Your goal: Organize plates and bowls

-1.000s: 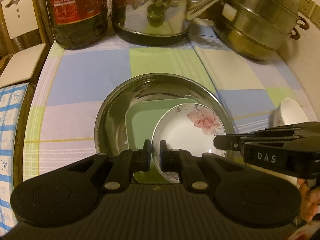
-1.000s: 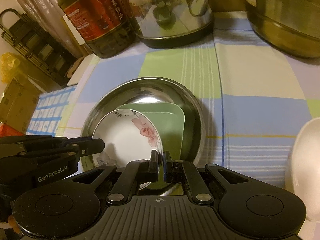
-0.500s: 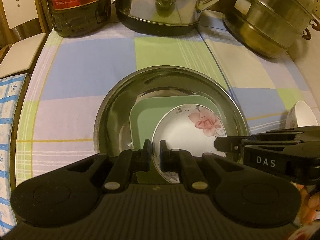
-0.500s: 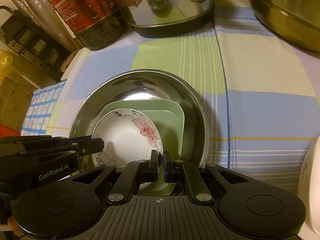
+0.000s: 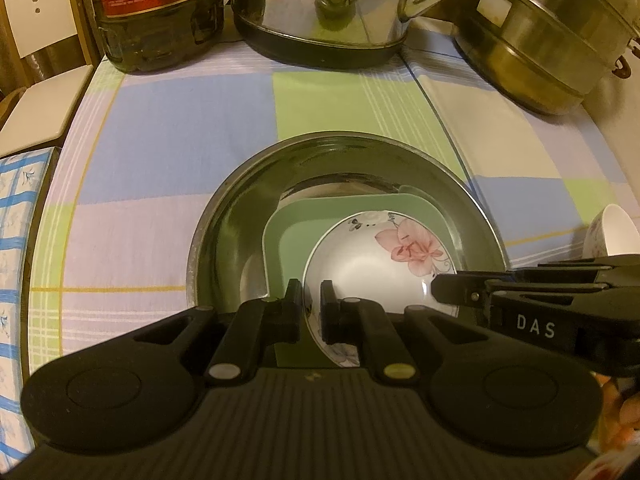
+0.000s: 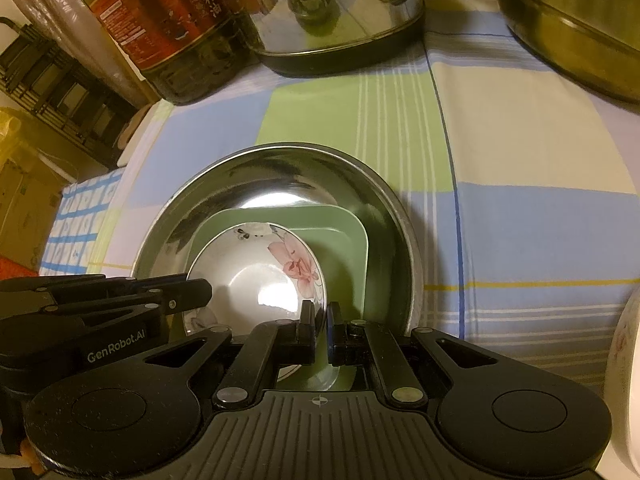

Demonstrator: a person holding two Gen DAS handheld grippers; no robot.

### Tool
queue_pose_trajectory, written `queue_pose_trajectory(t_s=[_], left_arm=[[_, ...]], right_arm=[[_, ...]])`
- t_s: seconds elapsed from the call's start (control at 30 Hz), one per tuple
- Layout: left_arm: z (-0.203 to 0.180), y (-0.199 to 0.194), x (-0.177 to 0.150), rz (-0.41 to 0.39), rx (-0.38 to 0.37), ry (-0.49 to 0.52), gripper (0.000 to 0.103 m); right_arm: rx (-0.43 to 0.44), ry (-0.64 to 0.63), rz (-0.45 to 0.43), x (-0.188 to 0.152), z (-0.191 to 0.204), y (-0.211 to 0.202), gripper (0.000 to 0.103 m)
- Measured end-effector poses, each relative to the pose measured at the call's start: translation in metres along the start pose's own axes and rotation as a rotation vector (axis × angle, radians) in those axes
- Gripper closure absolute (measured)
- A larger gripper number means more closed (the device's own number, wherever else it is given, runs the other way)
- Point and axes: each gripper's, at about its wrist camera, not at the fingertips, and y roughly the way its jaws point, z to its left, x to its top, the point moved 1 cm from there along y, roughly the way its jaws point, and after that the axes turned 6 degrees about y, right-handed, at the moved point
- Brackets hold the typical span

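White china with a pink flower painted inside makes up the round bowl (image 5: 372,264), and it is sat on a pale green square plate (image 5: 296,232), which is lying inside a big shiny steel basin (image 5: 224,240). The basin is set on a worktop covered by a checked cloth of blue, green and cream (image 5: 180,128). The near rim of the flower bowl is pinched by the left claw (image 5: 311,304), with one finger outside the rim and one inside. The other side of the same rim is pinched by the right claw (image 6: 321,322) in the same way. Both claws are clenched tight on the bowl, so it is gripped from two sides at once. A second small white bowl (image 5: 612,236) is seen at the right edge of the cloth, well apart from the basin. At the back, a brown oil bottle with a red label (image 5: 160,12), a shiny kettle (image 5: 328,12) and a stacked steel pot (image 5: 560,40) are lined up. Trouble could be caused if the bowl is lifted unevenly, because it could be tipped and slipped out of the thin grips. China is smooth, so it might be dropped and chipped on the steel. The green plate could also be dragged along if the bowl is slid instead of lifted.
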Motion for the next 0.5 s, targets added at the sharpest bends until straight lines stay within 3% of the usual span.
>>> queue_pose_trajectory(t_s=[0.23,0.3,0.37,0.5], left_arm=[[-0.001,0.003,0.0,-0.003,0.001,0.0,0.094],[-0.003,0.003,-0.001,-0.008,0.008,0.002,0.092],[-0.004,0.001,-0.002,-0.01,0.009,-0.005,0.084],[-0.003,-0.006,-0.003,-0.03,0.003,-0.021,0.08]], right_arm=[[-0.011,-0.003,-0.018,-0.002,0.0,0.002,0.098],[-0.01,-0.001,-0.023,-0.002,-0.001,0.002,0.098],[-0.006,0.007,-0.034,-0.002,-0.003,0.0,0.098],[0.002,0.024,-0.066,-0.003,-0.005,-0.008,0.095]])
